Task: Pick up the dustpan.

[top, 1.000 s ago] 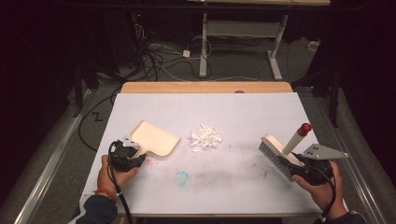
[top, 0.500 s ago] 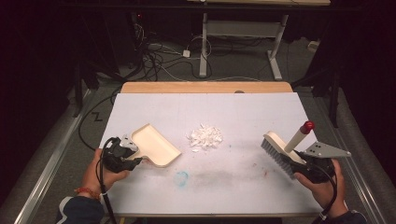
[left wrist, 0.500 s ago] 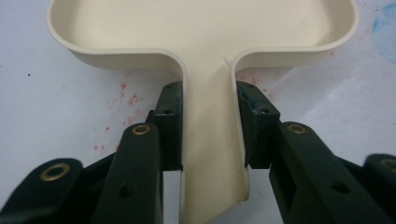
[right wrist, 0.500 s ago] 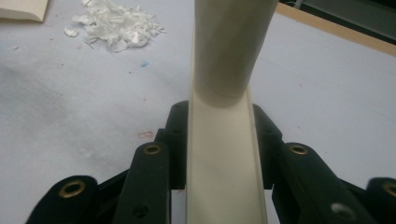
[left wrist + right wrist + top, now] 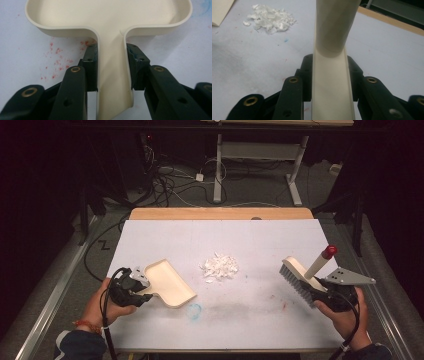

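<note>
A: What is held by the left claw (image 5: 141, 287)?

B: The handle of a cream dustpan (image 5: 167, 283) is clamped between its jaws, as seen in the left gripper view (image 5: 111, 72). The pan is set on the white table (image 5: 260, 245) at the front left, its open mouth turned toward the pile of white paper scraps (image 5: 220, 267), from which it is kept a little apart.

A: And the right claw (image 5: 320, 292)?

B: It is closed on the cream back of a hand brush (image 5: 300, 277), whose red-tipped handle (image 5: 328, 252) is pointed up and away. The brush is held at the right of the table, well apart from the scraps. A blue smudge (image 5: 194, 310) is seen just beside the dustpan.
</note>
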`<action>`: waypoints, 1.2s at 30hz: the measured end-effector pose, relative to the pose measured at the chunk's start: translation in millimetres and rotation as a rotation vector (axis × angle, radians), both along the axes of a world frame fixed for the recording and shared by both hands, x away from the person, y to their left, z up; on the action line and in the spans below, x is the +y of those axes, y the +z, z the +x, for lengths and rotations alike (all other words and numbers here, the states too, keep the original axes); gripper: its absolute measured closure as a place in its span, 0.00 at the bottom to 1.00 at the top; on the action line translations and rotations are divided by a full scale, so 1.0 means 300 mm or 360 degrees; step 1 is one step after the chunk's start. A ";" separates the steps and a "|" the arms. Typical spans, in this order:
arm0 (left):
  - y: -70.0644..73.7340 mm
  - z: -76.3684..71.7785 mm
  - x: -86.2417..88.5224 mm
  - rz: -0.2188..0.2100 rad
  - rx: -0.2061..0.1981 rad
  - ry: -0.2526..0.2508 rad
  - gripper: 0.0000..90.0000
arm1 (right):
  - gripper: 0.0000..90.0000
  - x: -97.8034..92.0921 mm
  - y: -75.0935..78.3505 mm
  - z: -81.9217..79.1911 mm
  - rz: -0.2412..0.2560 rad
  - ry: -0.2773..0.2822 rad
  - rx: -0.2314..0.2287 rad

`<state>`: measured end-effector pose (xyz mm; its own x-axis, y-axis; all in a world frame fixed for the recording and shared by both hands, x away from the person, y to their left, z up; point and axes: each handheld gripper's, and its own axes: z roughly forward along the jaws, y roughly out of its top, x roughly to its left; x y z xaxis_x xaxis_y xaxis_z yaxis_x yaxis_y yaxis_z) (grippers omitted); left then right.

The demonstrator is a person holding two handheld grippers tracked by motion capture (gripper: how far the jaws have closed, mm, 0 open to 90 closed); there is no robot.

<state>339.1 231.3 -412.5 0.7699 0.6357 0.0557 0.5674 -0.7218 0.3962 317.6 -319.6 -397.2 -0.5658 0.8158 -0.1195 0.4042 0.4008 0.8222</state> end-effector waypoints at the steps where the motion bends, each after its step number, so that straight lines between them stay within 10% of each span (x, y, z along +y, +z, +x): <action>1: 0.001 0.005 -0.004 0.0006 -0.0001 -0.0009 0.70 | 0.76 0.002 0.006 0.003 0.0007 -0.0006 -0.0012; 36: 0.033 0.072 -0.068 0.0071 0.0085 -0.0159 0.70 | 0.76 0.189 0.037 0.295 -0.0011 -0.0007 -0.0042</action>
<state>360.6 210.9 -402.7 0.8318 0.5537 0.0397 0.5114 -0.7920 0.3334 406.1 -262.8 -386.1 -0.5589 0.8173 -0.1400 0.3840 0.4048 0.8299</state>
